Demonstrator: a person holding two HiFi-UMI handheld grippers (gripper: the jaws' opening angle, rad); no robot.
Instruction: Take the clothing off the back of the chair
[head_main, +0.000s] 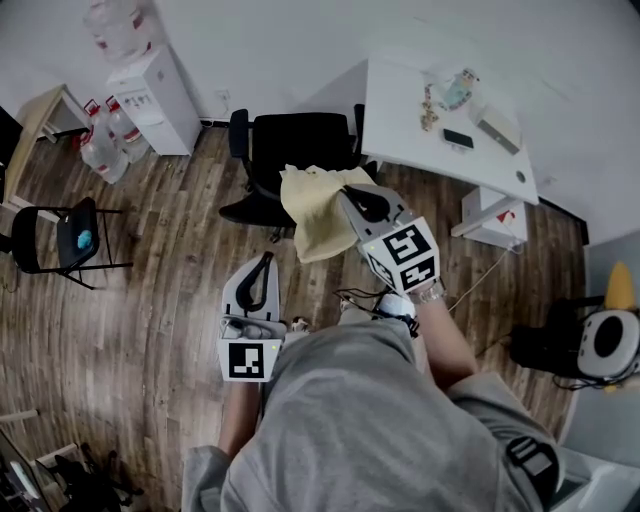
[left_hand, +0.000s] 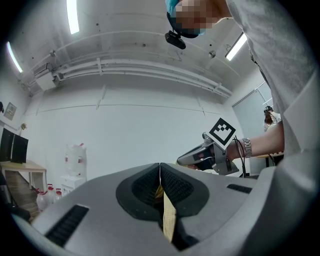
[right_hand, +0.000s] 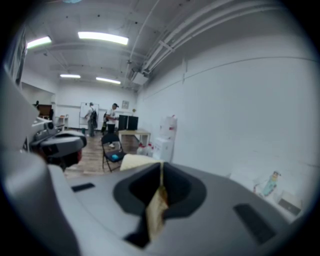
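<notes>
A pale yellow garment (head_main: 315, 215) hangs from my right gripper (head_main: 350, 195), just in front of the black office chair (head_main: 290, 140). The right jaws are shut on a fold of the garment (right_hand: 152, 215), and more of the fabric shows beyond them. My right gripper (right_hand: 161, 172) points slightly down. My left gripper (head_main: 266, 258) is held back near the body, left of the garment's lower edge, and its jaws meet at the tips. A yellow sliver shows in the gap behind the left gripper's (left_hand: 160, 172) tips. In the head view no fabric reaches it.
A white desk (head_main: 440, 120) with small items stands right of the chair. A water dispenser (head_main: 155, 100) and bottles (head_main: 100, 150) are at the back left, with a folding chair (head_main: 60, 240) nearer. Dark gear (head_main: 580, 345) sits at the right edge. People (right_hand: 92, 117) stand far off.
</notes>
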